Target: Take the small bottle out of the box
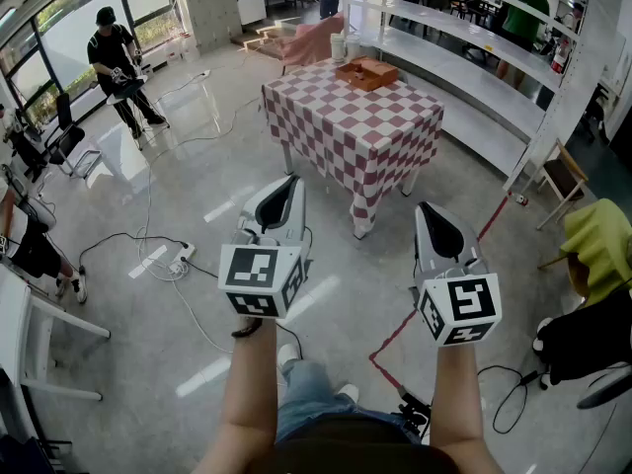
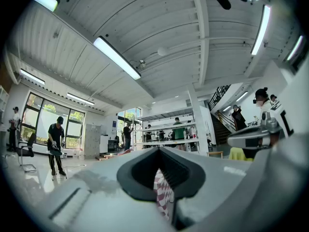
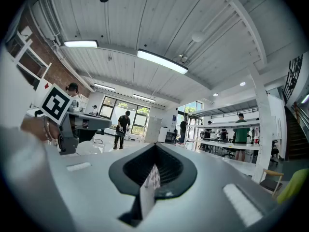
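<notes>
A brown open box (image 1: 366,72) sits at the far side of a table with a red-and-white checked cloth (image 1: 355,121), a few steps ahead of me. No small bottle shows from here; the box's inside is hidden. My left gripper (image 1: 287,184) and right gripper (image 1: 432,210) are held level side by side, well short of the table, both pointing toward it. Both are shut with nothing held. In the left gripper view only a sliver of the checked cloth (image 2: 163,190) shows past the shut left gripper (image 2: 158,153). The right gripper (image 3: 155,149) shows the same sliver of cloth (image 3: 152,178).
A white container (image 1: 339,45) stands behind the box. Long white shelving (image 1: 474,77) runs along the right. Cables and a power strip (image 1: 179,259) lie on the floor at left, red tape (image 1: 395,332) at right. A person (image 1: 116,59) stands far left; a draped chair (image 1: 598,245) is at right.
</notes>
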Demonstrator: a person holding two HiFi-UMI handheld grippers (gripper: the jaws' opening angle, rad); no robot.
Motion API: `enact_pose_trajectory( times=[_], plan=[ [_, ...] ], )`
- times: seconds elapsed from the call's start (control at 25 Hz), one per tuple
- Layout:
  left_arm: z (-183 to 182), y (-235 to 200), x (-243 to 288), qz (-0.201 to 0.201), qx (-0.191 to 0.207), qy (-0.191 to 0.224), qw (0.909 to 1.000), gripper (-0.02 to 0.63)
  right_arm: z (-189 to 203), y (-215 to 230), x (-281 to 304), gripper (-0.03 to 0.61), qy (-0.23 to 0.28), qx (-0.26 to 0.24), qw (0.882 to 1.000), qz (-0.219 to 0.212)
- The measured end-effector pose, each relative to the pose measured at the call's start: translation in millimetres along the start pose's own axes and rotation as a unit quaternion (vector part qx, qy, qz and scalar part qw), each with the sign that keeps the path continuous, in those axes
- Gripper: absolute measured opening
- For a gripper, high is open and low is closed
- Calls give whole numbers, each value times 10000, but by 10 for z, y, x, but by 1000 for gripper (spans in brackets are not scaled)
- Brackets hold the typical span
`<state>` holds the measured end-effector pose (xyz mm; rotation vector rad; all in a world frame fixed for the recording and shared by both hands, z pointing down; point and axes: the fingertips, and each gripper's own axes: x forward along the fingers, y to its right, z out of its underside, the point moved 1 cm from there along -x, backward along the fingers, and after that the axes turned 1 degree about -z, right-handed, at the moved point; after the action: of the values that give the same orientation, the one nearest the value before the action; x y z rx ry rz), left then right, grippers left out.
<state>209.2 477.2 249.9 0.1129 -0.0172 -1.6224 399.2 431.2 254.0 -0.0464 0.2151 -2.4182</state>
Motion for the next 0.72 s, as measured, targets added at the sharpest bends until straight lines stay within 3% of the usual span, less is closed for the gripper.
enact_pose_trajectory(
  times=[0.36,0.72],
  plan=[
    [49,-72,333,84,-85,54,9999,0,80,253,207,-2,21,56,9998,171],
    [285,-646,1339,389,-85,11,9992,0,216,507,1237,-2,-22,-38,9992,409]
  ],
)
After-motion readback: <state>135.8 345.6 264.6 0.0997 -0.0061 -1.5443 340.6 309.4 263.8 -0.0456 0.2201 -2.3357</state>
